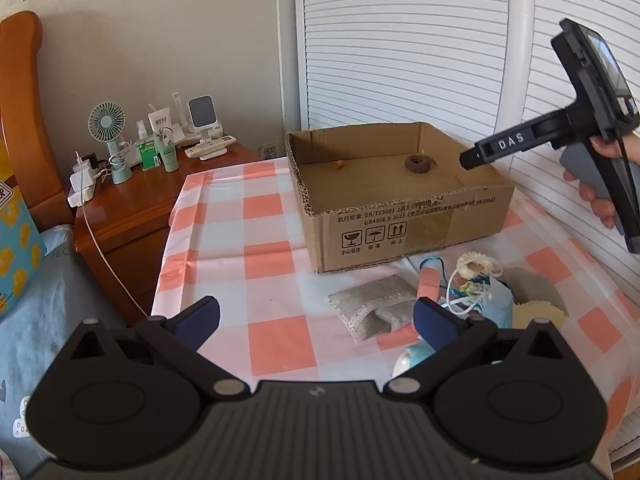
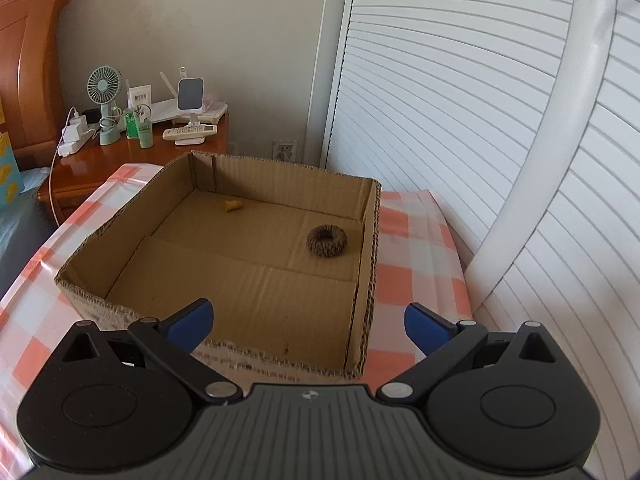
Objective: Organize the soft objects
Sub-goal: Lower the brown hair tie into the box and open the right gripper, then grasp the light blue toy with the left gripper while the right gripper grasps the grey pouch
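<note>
my right gripper (image 2: 308, 320) gapes empty over the cardboard box (image 2: 362, 280); left gripper (image 1: 316, 320) spread too; next, squeeze the grey pouch (image 1: 372, 308) at two o'clock gently, probably mid-body

Our left black plastic tongs (image 1: 316, 320) have a ribbed housing, round pivot caps, silver screws and dark blue pads (image 1: 200, 320). Our right black tongs (image 2: 308, 322) match, with brighter blue pads (image 2: 192, 320). In the left view, their stem reads "DAS" in white, above a grey handle.
</note>
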`<action>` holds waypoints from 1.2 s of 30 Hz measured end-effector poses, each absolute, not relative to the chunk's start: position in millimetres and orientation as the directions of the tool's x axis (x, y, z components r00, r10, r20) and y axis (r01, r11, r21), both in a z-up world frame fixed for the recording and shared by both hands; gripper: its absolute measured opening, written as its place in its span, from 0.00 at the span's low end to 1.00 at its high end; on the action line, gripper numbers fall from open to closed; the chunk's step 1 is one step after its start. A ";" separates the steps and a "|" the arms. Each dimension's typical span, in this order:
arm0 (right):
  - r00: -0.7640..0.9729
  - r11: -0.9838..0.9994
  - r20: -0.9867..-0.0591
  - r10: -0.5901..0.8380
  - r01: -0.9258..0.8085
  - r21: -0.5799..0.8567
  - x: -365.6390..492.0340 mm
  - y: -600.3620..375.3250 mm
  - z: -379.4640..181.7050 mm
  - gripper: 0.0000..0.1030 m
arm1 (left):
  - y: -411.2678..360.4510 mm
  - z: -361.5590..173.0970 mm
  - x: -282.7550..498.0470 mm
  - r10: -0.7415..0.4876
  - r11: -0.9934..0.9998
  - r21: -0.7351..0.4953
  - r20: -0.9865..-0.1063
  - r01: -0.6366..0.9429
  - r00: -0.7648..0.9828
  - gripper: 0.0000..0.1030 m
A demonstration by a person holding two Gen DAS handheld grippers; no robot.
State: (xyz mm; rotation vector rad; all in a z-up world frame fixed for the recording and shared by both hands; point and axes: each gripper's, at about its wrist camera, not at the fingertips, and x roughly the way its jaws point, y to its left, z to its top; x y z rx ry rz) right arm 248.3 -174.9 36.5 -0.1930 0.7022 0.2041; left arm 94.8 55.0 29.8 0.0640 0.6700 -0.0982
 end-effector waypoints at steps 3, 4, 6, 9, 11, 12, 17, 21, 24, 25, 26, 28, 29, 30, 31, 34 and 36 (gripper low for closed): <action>0.740 0.966 -0.663 0.109 -0.235 -0.104 221.6 -181.0 24.9 1.00 | 52.6 28.4 90.6 -0.086 0.992 0.019 -0.623 0.125 0.778 0.99; 0.740 0.968 -0.664 0.107 -0.231 -0.102 213.5 -183.0 20.2 1.00 | 51.3 27.4 89.2 -0.090 0.991 0.020 -0.623 0.130 0.777 0.99; 0.737 0.974 -0.670 0.087 -0.204 -0.098 198.4 -187.3 8.0 1.00 | 49.2 24.3 86.8 -0.101 0.990 0.015 -0.628 0.141 0.772 0.99; 0.720 0.980 -0.692 0.054 -0.172 -0.101 176.2 -190.4 -13.9 1.00 | 46.3 19.0 83.1 -0.115 0.988 0.009 -0.635 0.157 0.764 0.99; 0.708 0.981 -0.705 0.047 -0.165 -0.100 163.3 -190.3 -27.1 1.00 | 44.6 15.3 80.7 -0.124 0.986 0.006 -0.641 0.166 0.758 0.99; 0.704 0.982 -0.709 0.041 -0.161 -0.102 155.8 -190.2 -33.5 1.00 | 43.9 13.7 80.0 -0.127 0.985 0.005 -0.644 0.170 0.755 0.99; 0.696 0.980 -0.718 -0.011 -0.135 -0.145 141.3 -185.2 -51.4 1.00 | 39.1 8.1 76.3 -0.135 0.982 0.011 -0.655 0.188 0.743 0.99; 0.688 0.990 -0.726 -0.014 -0.091 -0.104 142.7 -194.1 -54.8 1.00 | 35.3 4.4 75.2 -0.156 0.979 -0.003 -0.662 0.206 0.733 0.99; 0.697 0.994 -0.716 -0.046 -0.039 -0.102 143.8 -203.5 -53.5 1.00 | 30.7 1.7 75.2 -0.162 0.975 0.005 -0.670 0.223 0.724 0.99; 0.700 0.995 -0.712 -0.055 -0.022 -0.098 143.2 -207.0 -52.9 1.00 | 28.4 0.5 75.1 -0.162 0.973 0.013 -0.671 0.230 0.723 0.99; 0.701 0.996 -0.710 -0.065 -0.002 -0.093 143.2 -211.0 -52.5 1.00 | 26.8 -0.3 75.2 -0.162 0.972 0.019 -0.672 0.236 0.723 0.99; 0.701 0.997 -0.709 -0.075 0.032 -0.074 143.2 -219.5 -51.1 1.00 | 23.3 -2.9 75.9 -0.169 0.968 0.023 -0.677 0.250 0.716 0.99; 0.699 0.997 -0.711 -0.074 0.038 -0.068 143.2 -222.2 -51.1 1.00 | 22.4 -4.3 76.6 -0.173 0.967 0.022 -0.680 0.255 0.713 0.99; 0.695 0.997 -0.715 -0.075 0.038 -0.068 144.0 -224.0 -52.2 1.00 | 21.1 -5.8 77.8 -0.175 0.966 0.022 -0.682 0.259 0.710 0.99; 0.689 0.996 -0.720 -0.082 0.038 -0.077 145.4 -225.4 -54.4 1.00 | 19.9 -7.6 78.8 -0.177 0.965 0.021 -0.685 0.262 0.707 0.99; 0.677 0.990 -0.724 -0.136 0.060 -0.129 147.3 -228.8 -63.6 1.00 | 17.2 -11.5 82.2 -0.183 0.963 0.016 -0.695 0.270 0.695 0.99; 0.687 0.993 -0.719 -0.109 0.048 -0.104 145.0 -232.6 -65.1 1.00 | 15.8 -13.6 83.9 -0.193 0.959 0.014 -0.698 0.283 0.690 0.99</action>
